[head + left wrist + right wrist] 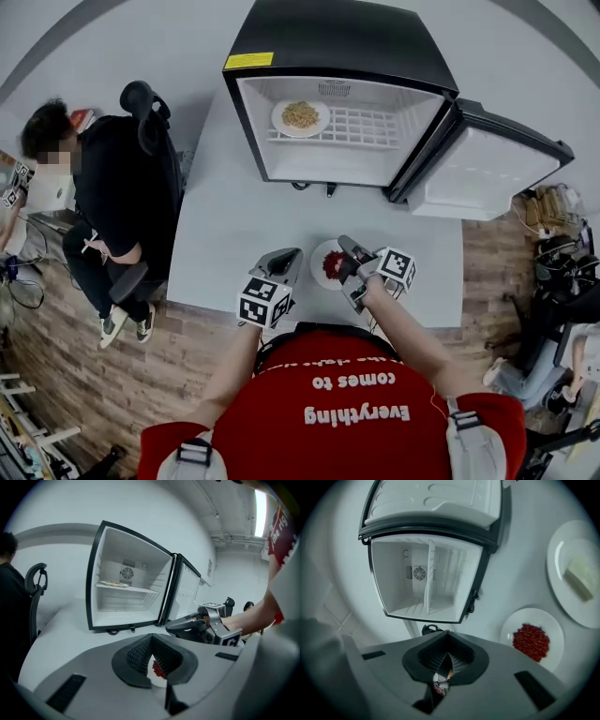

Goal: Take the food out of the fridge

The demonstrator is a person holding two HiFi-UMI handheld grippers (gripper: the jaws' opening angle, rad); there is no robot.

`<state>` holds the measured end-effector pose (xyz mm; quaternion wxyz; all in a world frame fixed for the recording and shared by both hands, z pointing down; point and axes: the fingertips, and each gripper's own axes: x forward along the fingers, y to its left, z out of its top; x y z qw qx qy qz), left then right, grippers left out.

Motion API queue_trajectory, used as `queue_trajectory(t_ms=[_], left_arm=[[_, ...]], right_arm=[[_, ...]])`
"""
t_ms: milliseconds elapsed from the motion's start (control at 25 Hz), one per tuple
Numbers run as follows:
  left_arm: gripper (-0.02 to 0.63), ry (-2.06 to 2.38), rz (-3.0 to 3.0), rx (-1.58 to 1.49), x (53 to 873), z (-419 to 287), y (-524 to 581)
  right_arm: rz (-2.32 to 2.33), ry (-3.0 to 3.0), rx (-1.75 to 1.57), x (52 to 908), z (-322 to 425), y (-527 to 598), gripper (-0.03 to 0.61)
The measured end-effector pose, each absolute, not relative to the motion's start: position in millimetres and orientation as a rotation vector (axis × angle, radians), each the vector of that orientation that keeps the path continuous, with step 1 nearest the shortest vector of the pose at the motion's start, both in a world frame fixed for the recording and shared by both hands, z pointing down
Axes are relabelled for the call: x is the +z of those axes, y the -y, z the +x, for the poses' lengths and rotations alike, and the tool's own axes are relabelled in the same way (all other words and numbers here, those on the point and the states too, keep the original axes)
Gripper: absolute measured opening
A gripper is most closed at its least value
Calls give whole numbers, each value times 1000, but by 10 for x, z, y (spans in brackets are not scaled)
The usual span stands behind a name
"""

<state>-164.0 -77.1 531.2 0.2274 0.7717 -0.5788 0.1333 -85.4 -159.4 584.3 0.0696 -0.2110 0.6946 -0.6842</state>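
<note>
The small black fridge [328, 56] stands open at the back of the white table [225, 234]. On its wire shelf lies a plate of noodles [300, 116], seen too in the left gripper view [114, 583]. A plate of red food [328, 265] rests on the table near me, between my two grippers. My left gripper [286, 255] is shut and empty just left of it; the red food [159, 670] shows below its jaws. My right gripper [345, 246] is shut and empty over the plate's right side. The right gripper view has the red food plate [532, 641] and a second plate with a pale block [580, 583].
The fridge door [487, 169] swings open to the right. A person in black sits on an office chair [141, 122] left of the table. Cables and equipment [562, 272] crowd the floor at the right. The table's front edge runs just before my body.
</note>
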Motion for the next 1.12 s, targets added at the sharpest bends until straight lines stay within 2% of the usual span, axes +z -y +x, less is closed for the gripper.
queue_trajectory(t_ms=[400,800,920,1120], left_arm=[[-2,1728,2003,312,5282,-2029,594],[-2,1760,1920,298,5408,-2237,485],[-2,1776,1910,288,5416,-2280,487],[-2,1779,1903,272,5427,-2310,499]], right_arm=[[-407,-2237,-1876,4811,-1720,2697,15],[-433,-2166,-1920,4644,-2097,3328,19],[-445,-2112,-2004,4687,-2189,3411,91],[-495,-2110,-2028,4773,-2299,3546,97]])
